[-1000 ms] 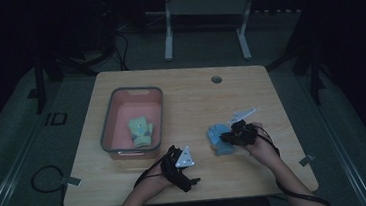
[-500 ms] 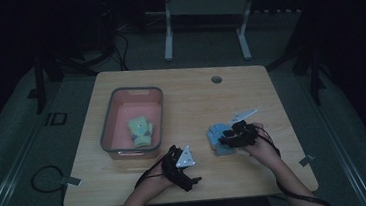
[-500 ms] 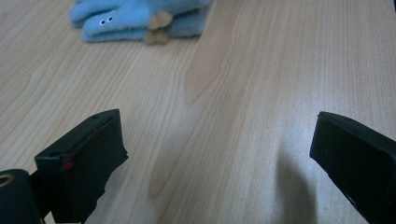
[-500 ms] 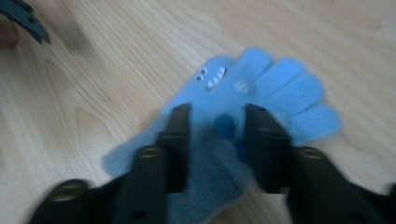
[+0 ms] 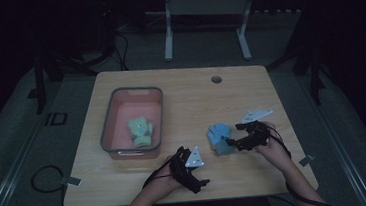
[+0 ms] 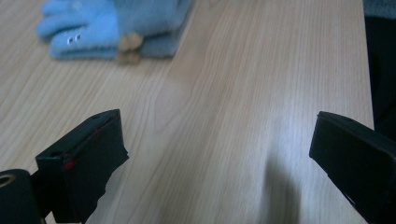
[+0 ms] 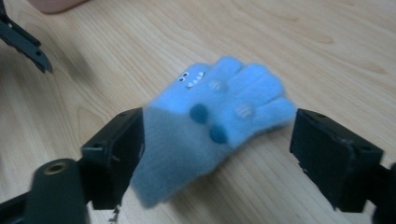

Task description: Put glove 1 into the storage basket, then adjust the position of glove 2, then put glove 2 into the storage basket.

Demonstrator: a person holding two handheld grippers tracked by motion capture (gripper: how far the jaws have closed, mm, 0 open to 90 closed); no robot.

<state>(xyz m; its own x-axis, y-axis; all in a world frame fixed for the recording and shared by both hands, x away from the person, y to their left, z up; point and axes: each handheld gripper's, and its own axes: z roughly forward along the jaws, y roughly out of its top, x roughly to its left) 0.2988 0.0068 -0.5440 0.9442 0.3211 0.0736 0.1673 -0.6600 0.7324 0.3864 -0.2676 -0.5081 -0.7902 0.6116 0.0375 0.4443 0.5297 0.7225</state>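
Light blue glove (image 7: 219,116) with dark blue dots, grey-blue cuff and tiny face; beside it, pink bin (image 5: 124,145) holding a green glove (image 5: 141,131).

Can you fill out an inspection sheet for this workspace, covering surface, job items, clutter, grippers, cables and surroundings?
Surface: wooden table, round hole near far edge.
Job's things: blue glove flat on the table; green glove inside the pink bin.
Clutter: nothing seen.
Grippers: right gripper jaws have just been opening, now wide, glove's cuff between them, unpressed; left gripper open over bare wood.
Cables: black cable looped on the floor left of the table.
Surroundings: dark room, metal stand behind the table.
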